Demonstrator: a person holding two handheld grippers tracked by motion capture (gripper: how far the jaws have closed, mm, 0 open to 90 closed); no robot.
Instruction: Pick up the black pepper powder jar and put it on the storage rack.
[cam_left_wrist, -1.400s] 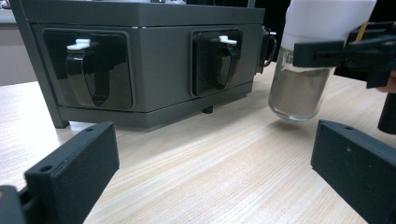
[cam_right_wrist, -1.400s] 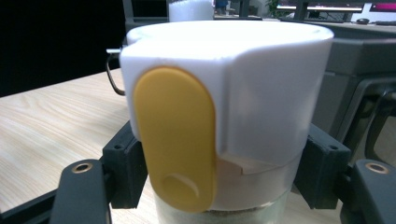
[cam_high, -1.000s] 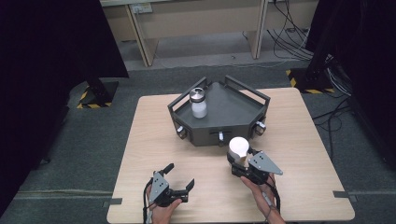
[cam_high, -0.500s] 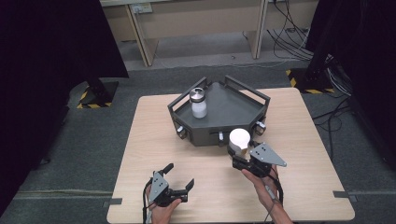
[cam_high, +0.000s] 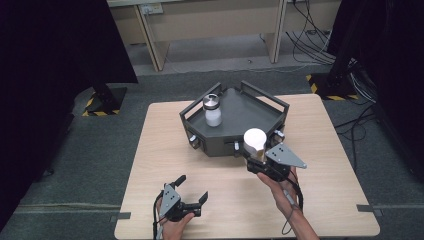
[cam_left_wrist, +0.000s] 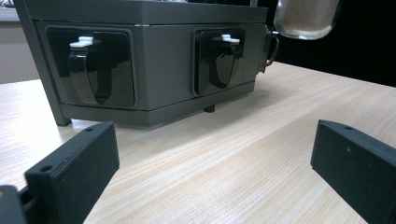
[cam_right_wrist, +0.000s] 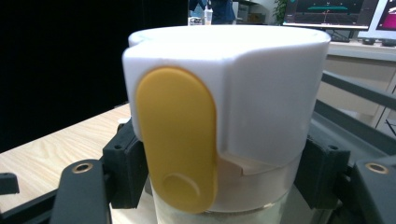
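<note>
White-capped jar (cam_high: 255, 142) sits pinched in your right gripper (cam_high: 261, 162), held upright above the counter (cam_high: 325, 200) at the grey tray's (cam_high: 257, 107) front edge, probably for placing inside; your left gripper (cam_high: 190, 192) rests spread.

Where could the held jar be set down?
Bare room: the grey hexagonal tray's floor right of the metal-capped white bottle, and the light wooden table left of the tray. Crowded: the front edge around the white-lidded jar in the right gripper.
</note>
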